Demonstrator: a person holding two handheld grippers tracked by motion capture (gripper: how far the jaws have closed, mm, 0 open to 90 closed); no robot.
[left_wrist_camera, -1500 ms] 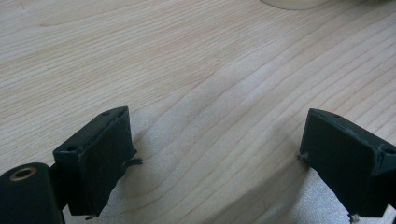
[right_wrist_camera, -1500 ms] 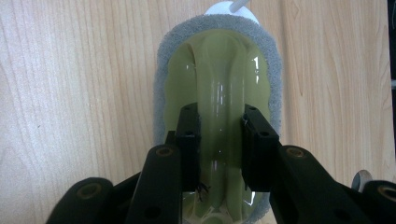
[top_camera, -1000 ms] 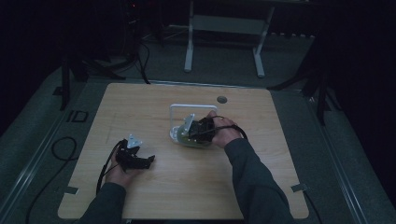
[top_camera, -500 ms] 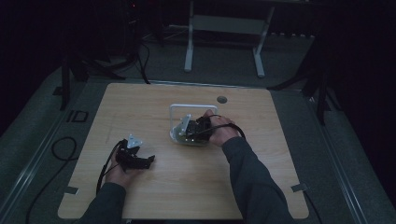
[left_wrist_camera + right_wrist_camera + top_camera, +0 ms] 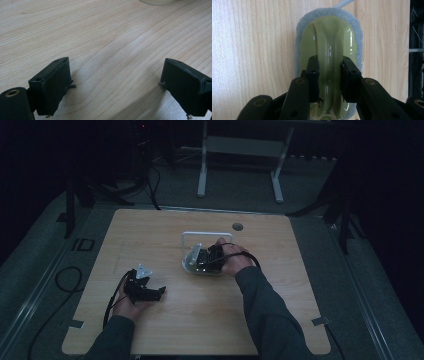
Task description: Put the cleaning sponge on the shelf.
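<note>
High view: right gripper (image 5: pixel 204 260) sits on the sponge scrubber (image 5: pixel 192 266) mid-table (image 5: pixel 165 227), beside a white frame (image 5: pixel 200 236).

Left gripper view: left gripper (image 5: pixel 113 85) fingers spread wide, empty, low over bare wood.

Right gripper view: fingers (image 5: pixel 312 75) clamp the scrubber's glossy green handle (image 5: pixel 329 47). Risk: the slick handle slips, or the foam drags and twists out.

Left gripper (image 5: pixel 159 292), held low at the view's seven o'clock, has its jaws spread wide apart. Right gripper (image 5: pixel 329 82), near centre, has its jaws clamped; the forearm enters from five o'clock.
</note>
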